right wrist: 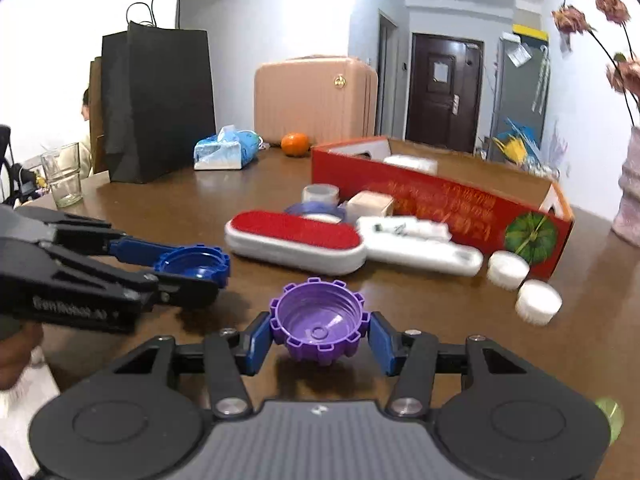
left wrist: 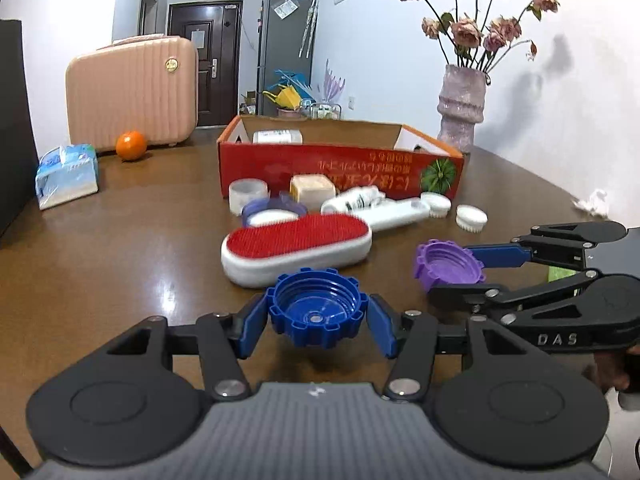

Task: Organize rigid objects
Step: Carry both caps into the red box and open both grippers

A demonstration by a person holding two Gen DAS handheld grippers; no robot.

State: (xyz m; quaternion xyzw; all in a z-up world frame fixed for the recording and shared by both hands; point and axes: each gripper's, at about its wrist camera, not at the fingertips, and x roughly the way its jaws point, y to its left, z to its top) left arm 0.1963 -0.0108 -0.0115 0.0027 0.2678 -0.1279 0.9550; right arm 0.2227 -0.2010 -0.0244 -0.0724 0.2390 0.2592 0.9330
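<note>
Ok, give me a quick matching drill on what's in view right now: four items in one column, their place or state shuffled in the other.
Items:
1. blue cap
2. purple cap
3. red-topped brush
4. white bottle

Places:
A. inside the red box
B. between the left claw fingers
C. lying on the table, ahead of both caps
D. between the right claw fingers

Pairs: 1-B, 2-D, 3-C, 4-A

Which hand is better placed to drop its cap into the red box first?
Right, probably. Its hand-held gripper holds the purple cap slightly ahead of the left's blue cap, nearer the box.
</note>
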